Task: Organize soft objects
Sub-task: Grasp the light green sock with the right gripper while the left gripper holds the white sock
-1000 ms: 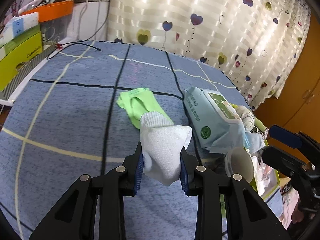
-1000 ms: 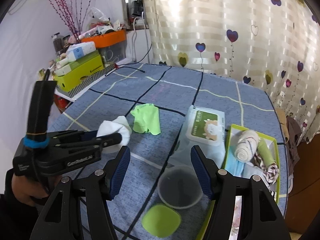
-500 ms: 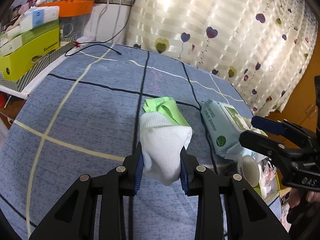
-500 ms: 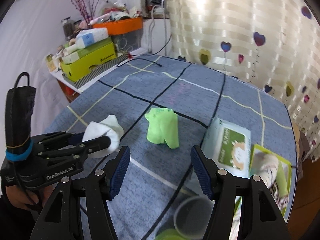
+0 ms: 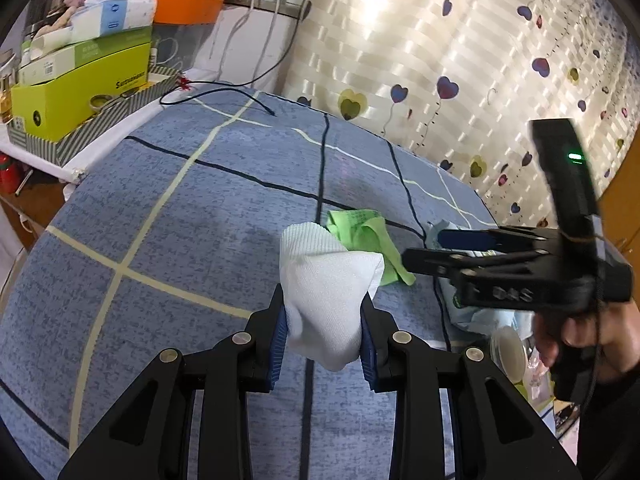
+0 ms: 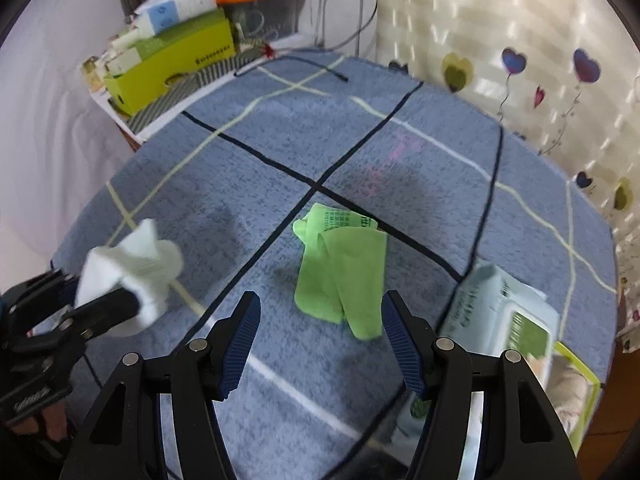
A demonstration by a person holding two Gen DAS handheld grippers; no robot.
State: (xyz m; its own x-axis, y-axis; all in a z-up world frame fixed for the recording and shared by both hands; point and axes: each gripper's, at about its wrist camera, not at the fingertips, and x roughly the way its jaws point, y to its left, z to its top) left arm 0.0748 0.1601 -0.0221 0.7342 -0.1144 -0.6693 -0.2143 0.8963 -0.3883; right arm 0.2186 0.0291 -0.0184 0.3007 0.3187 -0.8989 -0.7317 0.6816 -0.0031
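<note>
Blue plaid bedding (image 6: 400,152) fills both views, the wipes pack (image 6: 500,312) now pushed to the right edge. Right gripper (image 6: 320,332) has swung in over the green sock (image 6: 340,268) — fingers apart, straddling it. Left gripper (image 5: 322,334) stays clamped on the white sock (image 5: 328,284), raised beside the green one.

Rolled sock (image 5: 328,296) between the left gripper (image 5: 323,334) fingers, above the table (image 5: 168,248); folded cloth (image 6: 344,268) on the table ahead of the right gripper (image 6: 320,338); wipes pack (image 6: 504,312) to its right.
</note>
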